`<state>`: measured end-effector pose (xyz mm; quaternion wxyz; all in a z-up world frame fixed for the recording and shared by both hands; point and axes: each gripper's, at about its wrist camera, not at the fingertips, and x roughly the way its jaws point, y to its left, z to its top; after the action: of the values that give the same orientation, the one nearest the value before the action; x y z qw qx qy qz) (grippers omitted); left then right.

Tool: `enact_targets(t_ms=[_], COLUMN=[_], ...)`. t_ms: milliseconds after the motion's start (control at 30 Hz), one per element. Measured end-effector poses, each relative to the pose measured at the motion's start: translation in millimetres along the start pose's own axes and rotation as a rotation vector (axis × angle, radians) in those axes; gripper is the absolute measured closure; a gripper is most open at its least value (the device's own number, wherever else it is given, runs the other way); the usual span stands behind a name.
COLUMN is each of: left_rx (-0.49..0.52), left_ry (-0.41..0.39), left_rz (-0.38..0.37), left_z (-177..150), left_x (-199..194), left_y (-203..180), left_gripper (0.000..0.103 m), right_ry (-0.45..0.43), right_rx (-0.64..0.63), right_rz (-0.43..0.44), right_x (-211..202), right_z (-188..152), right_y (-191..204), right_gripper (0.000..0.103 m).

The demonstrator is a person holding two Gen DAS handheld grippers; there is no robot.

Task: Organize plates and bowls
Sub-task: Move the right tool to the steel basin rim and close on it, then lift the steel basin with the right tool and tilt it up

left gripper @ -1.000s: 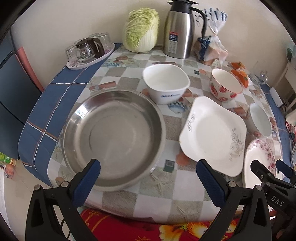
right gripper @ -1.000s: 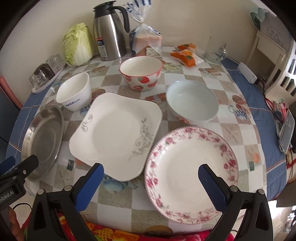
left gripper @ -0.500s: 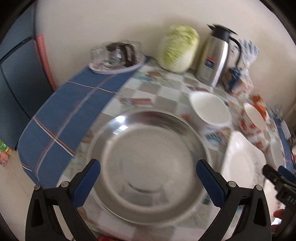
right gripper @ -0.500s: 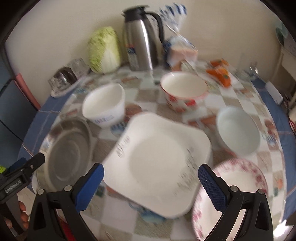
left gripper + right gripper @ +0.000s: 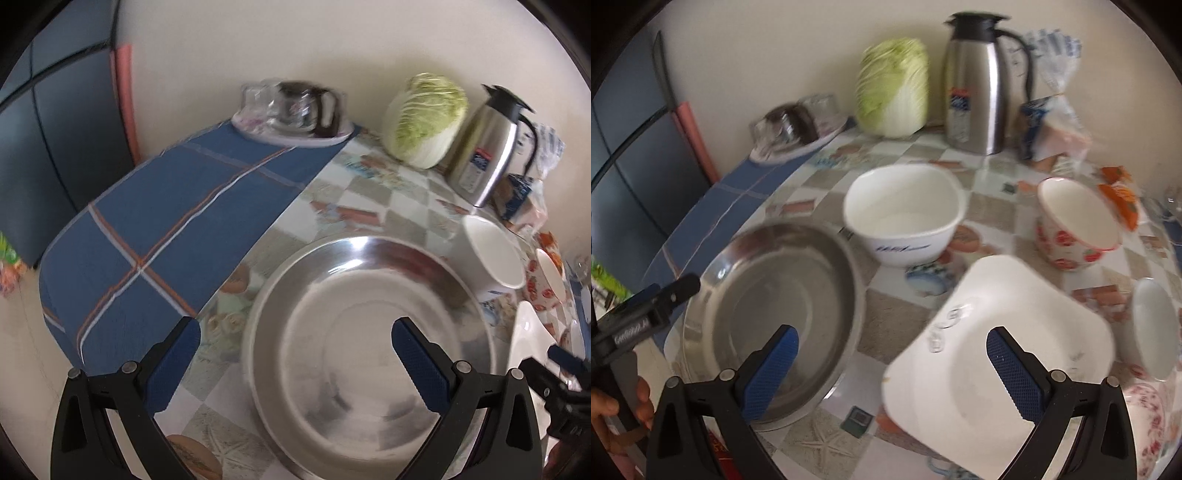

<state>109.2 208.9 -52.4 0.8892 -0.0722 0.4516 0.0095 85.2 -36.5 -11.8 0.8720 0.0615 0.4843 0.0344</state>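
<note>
1. The left gripper (image 5: 295, 354) hangs above the near edge of the table (image 5: 993, 177), its 2 blue pads spread wide with nothing between them.
2. Its right pad sits over the basin of 1 steel plate (image 5: 369, 332); its left pad is out over the checked tablecloth beside the rim.
3. The right gripper (image 5: 892, 360) is likewise splayed wide, holding nothing. Its left pad is over the steel plate's right side, its right pad over 1 square white plate (image 5: 1008, 332).
4. Beyond the right gripper stands 1 white bowl (image 5: 905, 214), just behind the steel plate and square plate.
5. Ahead and to its right is 1 red-flowered bowl (image 5: 1075, 225); further right, 1 plain pale bowl (image 5: 1154, 325).
6. At the right pad's far side, 1 pink-flowered plate (image 5: 1145, 417) peeks in at the frame edge.
7. Count: 3 plates, 3 bowls.
8. Far ahead by the wall: 1 cabbage (image 5: 894, 88), 1 steel jug (image 5: 979, 85), 1 tray of glassware (image 5: 798, 125).
</note>
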Motion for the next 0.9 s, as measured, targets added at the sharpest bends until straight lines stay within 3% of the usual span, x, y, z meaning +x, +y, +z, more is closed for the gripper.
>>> enact_targets(t_ms=[67,233,333,367,400,500,733,833,900], left_rx=[-0.033,-0.066,-0.071,-0.072,-0.073,-0.072,-0.026,-0.012,-0.001], left_ry=[0.020,0.042,0.065,0.071,0.081,0.124,0.116,0.109,0.112], left_rz=[0.004,0.046,0.048,0.048,0.050,0.049,0.071,0.045,0.008], left_z=[-3,-7,-10,-10,-12,-15,-15,-14,-12], left_x=[8,21,28,31,33,44,45,45,45], left_y=[10,25,29,30,31,31,31,31,28], left_gripper=[0.000,0.000,0.005,0.015,0.024,0.031,0.039,0.057,0.075], right_ry=[0.025,0.038,0.080,0.094,0.106,0.128,0.156,0.153,0.152], right_rx=[0.032,0.019,0.013,0.011,0.011,0.003,0.005,-0.001,0.001], right_rz=[0.032,0.043,0.060,0.065,0.065,0.060,0.073,0.071,0.074], right_x=[9,22,36,39,42,47,56,54,52], right_z=[-1,-1,-3,-4,-6,-8,-13,-17,-20], right_y=[-1,7,10,10,11,13,17,20,21], right_gripper=[0.003,0.026,0.055,0.066,0.067,0.077,0.084,0.084,0.084])
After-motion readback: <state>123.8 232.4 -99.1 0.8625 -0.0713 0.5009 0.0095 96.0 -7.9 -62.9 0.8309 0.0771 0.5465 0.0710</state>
